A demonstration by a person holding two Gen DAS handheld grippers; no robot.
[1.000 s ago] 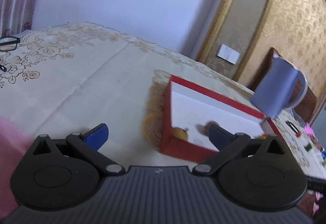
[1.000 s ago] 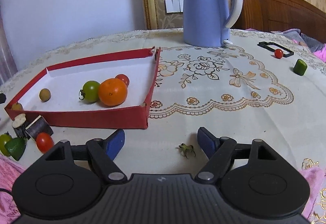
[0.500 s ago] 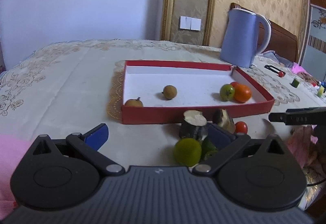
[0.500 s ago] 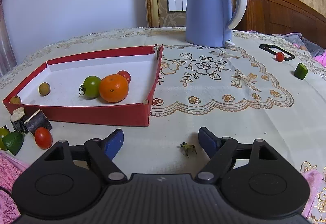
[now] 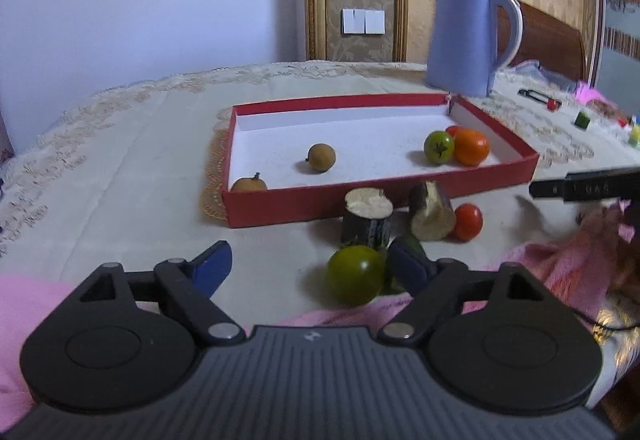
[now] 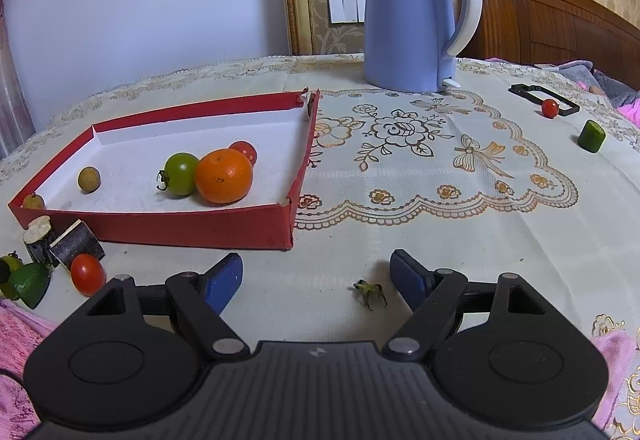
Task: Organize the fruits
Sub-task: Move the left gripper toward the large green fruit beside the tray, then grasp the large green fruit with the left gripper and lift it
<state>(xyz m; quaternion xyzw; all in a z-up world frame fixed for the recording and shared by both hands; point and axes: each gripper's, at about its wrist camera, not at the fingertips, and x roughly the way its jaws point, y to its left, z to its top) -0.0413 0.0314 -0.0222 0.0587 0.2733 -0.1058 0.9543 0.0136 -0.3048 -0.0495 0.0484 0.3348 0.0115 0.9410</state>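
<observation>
Here, on a lace-clothed table:
Left gripper: jaws have just been closing, not gripping; a green fruit lies between them, by the right pad.
Right gripper: released, empty, above a green stem.
Tray: red, far left; holds an orange, green tomato, two brown fruits.
Near tray: two cut stubs, red tomato.
Kettle: blue, far.

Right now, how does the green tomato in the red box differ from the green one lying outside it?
The green tomato in the box rests inside the red box against the orange; the outer green tomato lies on the tablecloth between the left gripper jaws. The boxed one shows its dark calyx; the outer one does not from here. Both are round and green.
</observation>
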